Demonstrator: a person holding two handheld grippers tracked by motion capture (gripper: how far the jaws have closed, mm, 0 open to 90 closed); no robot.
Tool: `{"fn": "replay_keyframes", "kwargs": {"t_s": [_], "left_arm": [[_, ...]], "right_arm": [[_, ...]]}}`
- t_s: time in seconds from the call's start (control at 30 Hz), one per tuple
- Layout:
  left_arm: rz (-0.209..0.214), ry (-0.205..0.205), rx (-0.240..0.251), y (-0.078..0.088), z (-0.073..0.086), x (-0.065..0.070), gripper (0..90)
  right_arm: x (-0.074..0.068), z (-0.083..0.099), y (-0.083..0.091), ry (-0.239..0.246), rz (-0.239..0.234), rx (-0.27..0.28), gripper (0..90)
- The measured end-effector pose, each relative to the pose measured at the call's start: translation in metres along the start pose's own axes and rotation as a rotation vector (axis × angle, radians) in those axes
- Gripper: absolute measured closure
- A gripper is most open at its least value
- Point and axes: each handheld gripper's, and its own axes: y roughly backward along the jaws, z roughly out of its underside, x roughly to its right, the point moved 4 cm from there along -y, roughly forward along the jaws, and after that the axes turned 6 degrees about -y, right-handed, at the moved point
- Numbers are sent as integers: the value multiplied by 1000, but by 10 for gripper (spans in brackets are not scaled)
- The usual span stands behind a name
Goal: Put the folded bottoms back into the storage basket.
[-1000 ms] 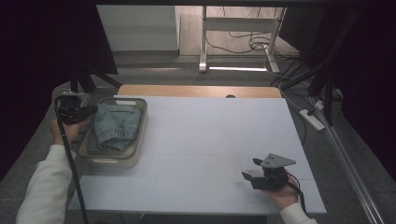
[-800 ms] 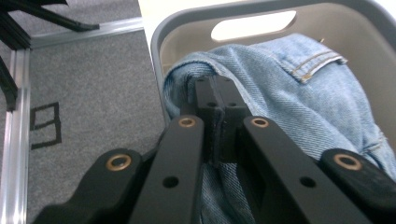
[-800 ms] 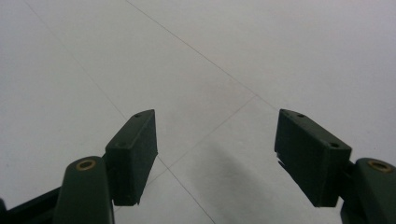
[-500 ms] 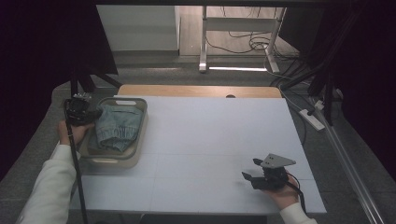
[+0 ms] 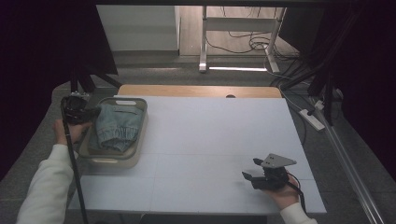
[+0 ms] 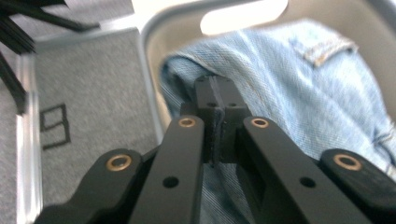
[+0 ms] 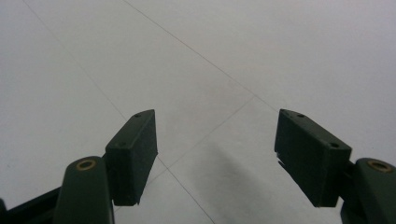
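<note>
While folded jeans (image 5: 115, 127) fill the tub (image 5: 135, 156), closed left tongs (image 6: 217, 100) hover just above.

In my left gripper view, one mark can be read: a dark, boxy figure (image 6: 55, 127) on the grey floor (image 6: 93, 84), left of the tub's rim (image 6: 152, 88). It looks like a "9", though I cannot be sure. From where I sit, the jeans (image 6: 299, 88), the white table (image 5: 210, 135) and the grippers carry no legible lettering.

A white, seamed bench top (image 5: 210, 140) sits on grey carpeted floor (image 5: 154, 70). Beyond the bench stands a white metal frame (image 5: 204, 42), with black cables (image 5: 254, 44) just beside it.
</note>
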Motion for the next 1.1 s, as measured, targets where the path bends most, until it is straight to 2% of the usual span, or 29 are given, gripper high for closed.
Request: {"fn": "replay_keyframes", "kwargs": {"t_s": [0.07,0.17,0.23,0.4,0.5,0.6,0.9,1.1], "left_arm": [[-11,15,52,5,-5,-2,891],[-25,27,81,6,-14,-1,891],[-18,28,84,4,-19,0,890],[-36,3,-9,-16,-23,6,891],[-33,-4,-60,-26,-22,9,891],[-37,8,-84,-31,-20,9,891],[-29,-12,-169,-47,-13,13,892],[-26,-22,-190,-49,-12,15,892]], "right_arm": [[0,0,0,1,0,0,297],[0,0,-1,0,2,-3,297],[0,0,-1,-1,6,0,298],[1,1,-1,-2,2,-6,297],[2,2,0,-5,10,-2,297],[2,3,0,-4,7,-6,298],[1,3,0,-2,7,-7,297],[1,3,0,-2,7,-9,297]]}}
